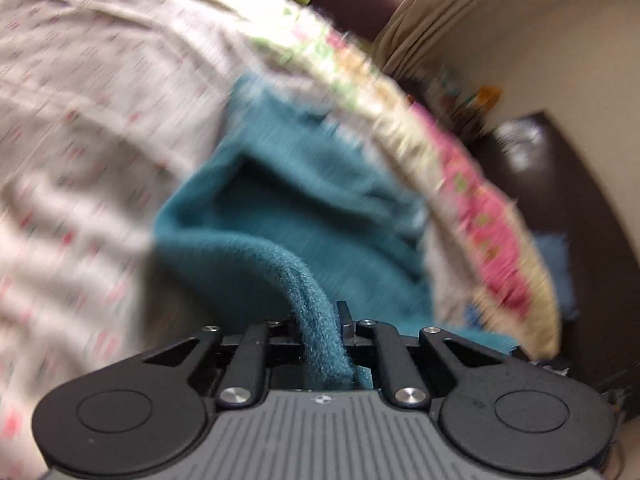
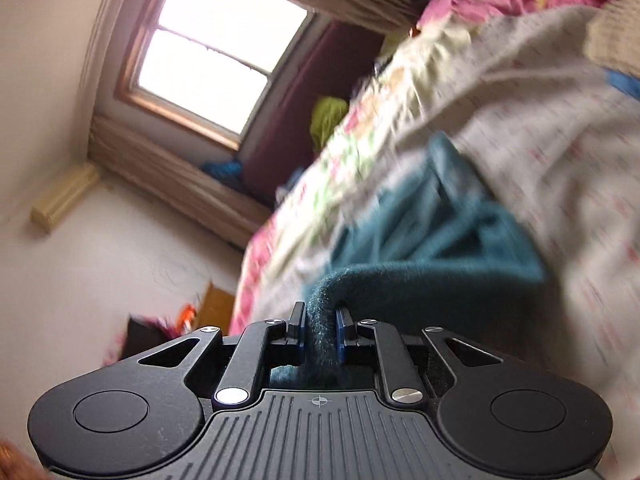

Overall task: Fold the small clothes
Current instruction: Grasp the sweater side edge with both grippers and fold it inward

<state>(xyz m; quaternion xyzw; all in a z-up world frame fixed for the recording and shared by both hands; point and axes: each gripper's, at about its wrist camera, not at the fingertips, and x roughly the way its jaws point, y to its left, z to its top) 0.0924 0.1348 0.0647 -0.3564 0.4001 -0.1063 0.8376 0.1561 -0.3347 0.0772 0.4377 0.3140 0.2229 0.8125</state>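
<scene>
Left claw [image 1: 320, 328]: clamped on a teal cloth [image 1: 304, 208] fold.
Right claw [image 2: 320, 320]: pinching the same cloth's edge.
Bed [image 1: 80, 120]: blurred, apparently patterned sheet beneath.

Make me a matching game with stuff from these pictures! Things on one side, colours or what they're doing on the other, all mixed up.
Things:
1. fuzzy cloth
2. window
3. left gripper
4. crumpled rag by the window

Colours or states:
A. bright white with light
B. lime green
C. teal blue
D. shut on an edge of the fuzzy cloth

Pairs: 1-C, 2-A, 3-D, 4-B

The right gripper pinches the same cloth too, over the patterned bedspread.
</scene>
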